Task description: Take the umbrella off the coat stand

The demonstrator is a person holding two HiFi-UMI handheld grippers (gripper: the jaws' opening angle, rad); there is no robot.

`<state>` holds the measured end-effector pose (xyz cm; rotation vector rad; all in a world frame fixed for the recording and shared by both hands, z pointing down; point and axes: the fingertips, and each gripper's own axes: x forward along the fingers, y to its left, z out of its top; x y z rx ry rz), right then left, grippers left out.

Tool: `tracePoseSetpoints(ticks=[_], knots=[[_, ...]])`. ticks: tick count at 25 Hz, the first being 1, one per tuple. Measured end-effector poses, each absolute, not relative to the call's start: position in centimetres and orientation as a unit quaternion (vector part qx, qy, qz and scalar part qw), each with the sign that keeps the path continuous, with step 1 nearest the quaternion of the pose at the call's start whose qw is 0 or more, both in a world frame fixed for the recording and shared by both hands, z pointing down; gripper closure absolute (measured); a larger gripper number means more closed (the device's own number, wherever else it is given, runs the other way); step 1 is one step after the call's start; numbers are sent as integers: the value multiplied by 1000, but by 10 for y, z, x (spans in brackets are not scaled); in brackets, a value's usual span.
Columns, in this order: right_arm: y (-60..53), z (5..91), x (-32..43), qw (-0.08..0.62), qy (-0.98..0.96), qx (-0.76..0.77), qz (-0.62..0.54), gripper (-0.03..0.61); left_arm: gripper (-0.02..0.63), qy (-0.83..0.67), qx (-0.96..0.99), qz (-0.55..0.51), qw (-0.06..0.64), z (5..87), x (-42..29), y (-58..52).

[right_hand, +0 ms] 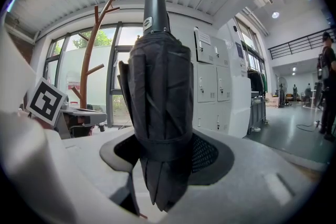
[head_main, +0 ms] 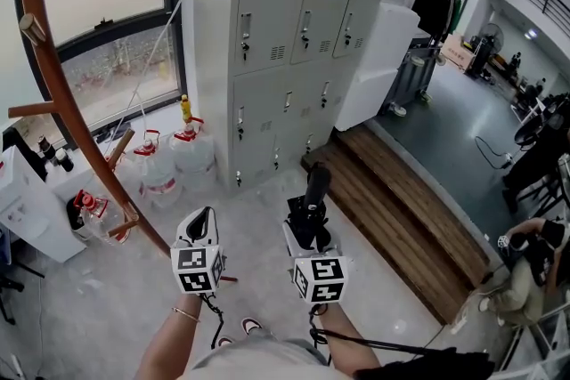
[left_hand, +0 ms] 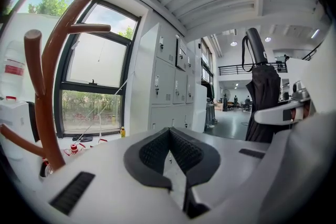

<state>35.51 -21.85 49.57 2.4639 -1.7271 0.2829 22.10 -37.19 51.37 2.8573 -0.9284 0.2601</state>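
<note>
A black folded umbrella [head_main: 311, 202] stands upright between the jaws of my right gripper [head_main: 308, 234], which is shut on its wrapped canopy. In the right gripper view the umbrella [right_hand: 160, 97] fills the middle, handle end up, with the pads of that gripper [right_hand: 164, 150] pressed against both its sides. The brown wooden coat stand [head_main: 55, 80] rises at the left, apart from the umbrella. My left gripper [head_main: 206, 223] hovers beside the right one, nearer the stand. Its pads [left_hand: 169, 139] meet with nothing between them. From the left gripper view the stand [left_hand: 48, 92] is at the left and the umbrella [left_hand: 261, 99] at the right.
Grey lockers [head_main: 294, 40] stand straight ahead against the wall. Water jugs [head_main: 169, 157] sit on the floor below the window, near the stand's foot. A white cabinet [head_main: 27, 214] is at the far left. A wooden platform [head_main: 405, 209] runs along the right, where a person [head_main: 525, 276] sits.
</note>
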Motion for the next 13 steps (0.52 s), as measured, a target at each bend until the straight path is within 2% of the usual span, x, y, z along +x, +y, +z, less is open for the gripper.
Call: tracePoseSetpoints(ticks=[13], knots=[[-221,497,346,63,-573,812,92,328,611,-313,943,85,69,515,210,-373]])
